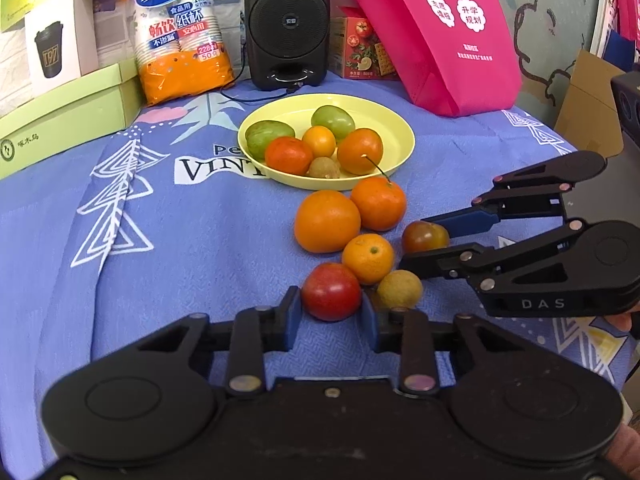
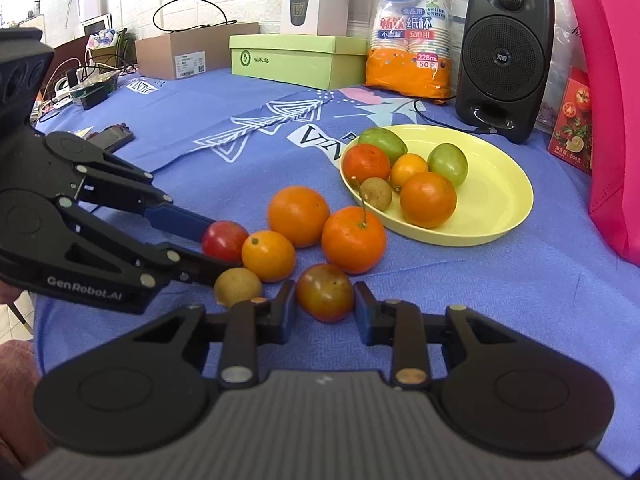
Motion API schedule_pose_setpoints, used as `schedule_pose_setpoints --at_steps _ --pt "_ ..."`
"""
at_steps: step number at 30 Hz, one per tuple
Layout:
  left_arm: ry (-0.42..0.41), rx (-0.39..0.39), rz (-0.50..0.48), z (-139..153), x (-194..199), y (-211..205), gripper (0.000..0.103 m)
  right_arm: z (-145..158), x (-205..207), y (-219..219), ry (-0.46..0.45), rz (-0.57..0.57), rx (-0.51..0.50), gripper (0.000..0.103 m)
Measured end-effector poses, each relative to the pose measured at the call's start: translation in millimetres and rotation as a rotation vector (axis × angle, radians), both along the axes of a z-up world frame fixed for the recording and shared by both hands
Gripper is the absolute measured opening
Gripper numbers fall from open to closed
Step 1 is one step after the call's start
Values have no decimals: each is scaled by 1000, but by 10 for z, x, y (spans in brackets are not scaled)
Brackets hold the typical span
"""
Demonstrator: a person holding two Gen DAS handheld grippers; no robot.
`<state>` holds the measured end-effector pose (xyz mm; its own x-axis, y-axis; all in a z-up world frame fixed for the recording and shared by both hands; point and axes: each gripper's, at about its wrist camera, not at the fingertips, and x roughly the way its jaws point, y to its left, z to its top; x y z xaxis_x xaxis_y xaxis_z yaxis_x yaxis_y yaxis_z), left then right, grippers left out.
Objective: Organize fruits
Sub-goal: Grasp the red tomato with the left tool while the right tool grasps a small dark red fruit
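A yellow plate (image 1: 396, 132) holds several fruits. In front of it on the blue cloth lie two oranges (image 1: 327, 221), a small orange (image 1: 368, 258), a tan longan (image 1: 399, 291), a red tomato (image 1: 331, 291) and a dark red-green tomato (image 1: 424, 237). My left gripper (image 1: 331, 312) has its pads on both sides of the red tomato (image 2: 224, 241), touching it. My right gripper (image 2: 325, 304) straddles the dark tomato (image 2: 325, 292) the same way. Both fruits rest on the cloth.
At the back stand a black speaker (image 1: 286, 24), an orange pack of paper cups (image 1: 180, 32), green boxes (image 1: 68, 116), a cracker box (image 1: 362, 48) and a pink bag (image 1: 448, 32). The speaker's cable (image 1: 240, 96) lies near the plate.
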<state>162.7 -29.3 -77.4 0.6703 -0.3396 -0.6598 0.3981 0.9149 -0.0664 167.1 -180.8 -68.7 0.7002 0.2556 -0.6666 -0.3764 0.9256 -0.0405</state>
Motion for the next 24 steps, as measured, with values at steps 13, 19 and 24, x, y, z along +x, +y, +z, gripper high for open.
schedule_pose_setpoints --at_steps 13,19,24 --pt "-9 -14 -1 136 -190 36 31 63 -244 -118 -1 -23 20 30" --pt "-34 -18 -5 256 -239 8 31 83 -343 -177 -2 -39 21 30" --pt "-56 -23 -25 360 -227 -29 31 127 -436 -238 -11 -56 21 30"
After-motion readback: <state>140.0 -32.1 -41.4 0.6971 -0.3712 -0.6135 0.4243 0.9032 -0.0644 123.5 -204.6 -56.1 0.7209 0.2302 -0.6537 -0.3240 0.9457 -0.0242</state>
